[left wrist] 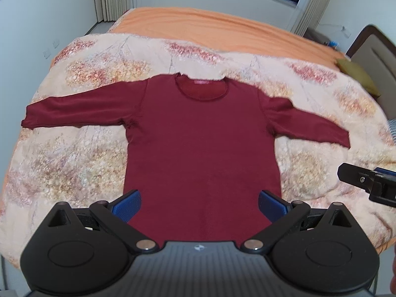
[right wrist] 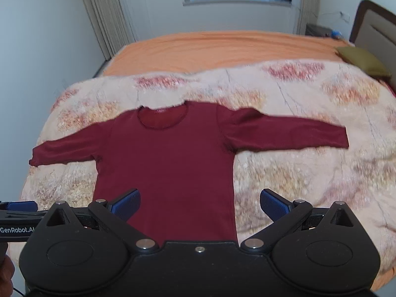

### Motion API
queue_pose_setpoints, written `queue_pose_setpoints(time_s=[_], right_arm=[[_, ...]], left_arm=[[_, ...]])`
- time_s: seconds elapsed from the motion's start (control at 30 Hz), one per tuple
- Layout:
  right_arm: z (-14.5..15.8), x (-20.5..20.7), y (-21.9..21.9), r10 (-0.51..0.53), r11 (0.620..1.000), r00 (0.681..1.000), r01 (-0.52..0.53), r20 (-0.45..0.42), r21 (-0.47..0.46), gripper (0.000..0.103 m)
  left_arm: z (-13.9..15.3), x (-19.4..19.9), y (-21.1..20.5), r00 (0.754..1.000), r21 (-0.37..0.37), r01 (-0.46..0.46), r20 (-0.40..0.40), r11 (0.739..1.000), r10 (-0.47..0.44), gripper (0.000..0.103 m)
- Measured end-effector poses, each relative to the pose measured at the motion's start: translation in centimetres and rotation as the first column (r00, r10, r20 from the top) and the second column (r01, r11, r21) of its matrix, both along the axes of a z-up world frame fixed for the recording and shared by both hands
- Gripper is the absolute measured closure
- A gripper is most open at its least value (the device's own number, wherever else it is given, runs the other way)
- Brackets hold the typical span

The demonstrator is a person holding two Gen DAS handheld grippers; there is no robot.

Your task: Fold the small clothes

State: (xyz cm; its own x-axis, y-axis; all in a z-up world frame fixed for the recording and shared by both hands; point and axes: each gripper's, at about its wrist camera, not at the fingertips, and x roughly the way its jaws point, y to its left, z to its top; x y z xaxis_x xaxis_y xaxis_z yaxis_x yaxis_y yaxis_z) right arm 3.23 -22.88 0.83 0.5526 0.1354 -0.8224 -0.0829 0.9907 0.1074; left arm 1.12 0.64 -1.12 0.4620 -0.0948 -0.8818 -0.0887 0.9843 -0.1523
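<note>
I held my left gripper and right gripper spread wide and empty above the hem of the dark red shirt, which lay flat on the floral quilt.

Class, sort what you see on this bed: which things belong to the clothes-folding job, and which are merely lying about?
Belongs to the job:
- dark red long-sleeved knit top, spread flat, sleeves out
- left gripper, open
- right gripper, open

Just lying about:
- floral cream quilt under the top
- orange bedsheet
- olive-green cushion
</note>
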Motion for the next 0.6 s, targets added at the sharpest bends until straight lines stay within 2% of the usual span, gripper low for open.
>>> queue_pose_setpoints(time_s=[0.07, 0.13, 0.27, 0.4, 0.53, 0.6], right_arm=[[0.5, -0.7, 0.0, 0.031, 0.999, 0.997, -0.032, 0.070, 0.023, 0.001], [0.5, -1.0, -0.3, 0.062, 0.996, 0.993, -0.069, 0.104, 0.058, 0.001], [-1.0, -1.1, -0.5, 0.079, 0.995, 0.995, -0.082, 0.055, 0.052, 0.001], [-1.9, -1.7, -1.4, 0.050, 0.993, 0.999, -0.051, 0.014, 0.110, 0.001], [-2.1, -2.4, -1.8, 0.013, 0.993, 1.000, -0.012, -0.008, 0.119, 0.001], [-2.5, -2.7, -1.8, -0.002, 0.994, 0.999, 0.007, -0.040, 0.107, 0.001]], left_arm=[[-0.1, -0.3, 0.7, 0.999, -0.048, -0.007, 0.045, 0.999, 0.010, 0.000], [-0.7, -0.4, 1.7, 0.998, -0.111, -0.028, 0.050, 0.993, 0.034, 0.000], [-2.5, -0.8, 3.6, 0.998, -0.236, -0.042, 0.042, 0.971, 0.053, 0.000], [-4.1, -1.3, 4.2, 1.000, -0.243, -0.019, 0.013, 0.970, 0.023, 0.000], [-5.8, -1.9, 5.2, 1.000, -0.296, 0.006, 0.002, 0.955, -0.005, 0.000], [-7.1, -1.9, 5.5, 0.999, -0.269, 0.006, -0.045, 0.963, -0.018, 0.000]])
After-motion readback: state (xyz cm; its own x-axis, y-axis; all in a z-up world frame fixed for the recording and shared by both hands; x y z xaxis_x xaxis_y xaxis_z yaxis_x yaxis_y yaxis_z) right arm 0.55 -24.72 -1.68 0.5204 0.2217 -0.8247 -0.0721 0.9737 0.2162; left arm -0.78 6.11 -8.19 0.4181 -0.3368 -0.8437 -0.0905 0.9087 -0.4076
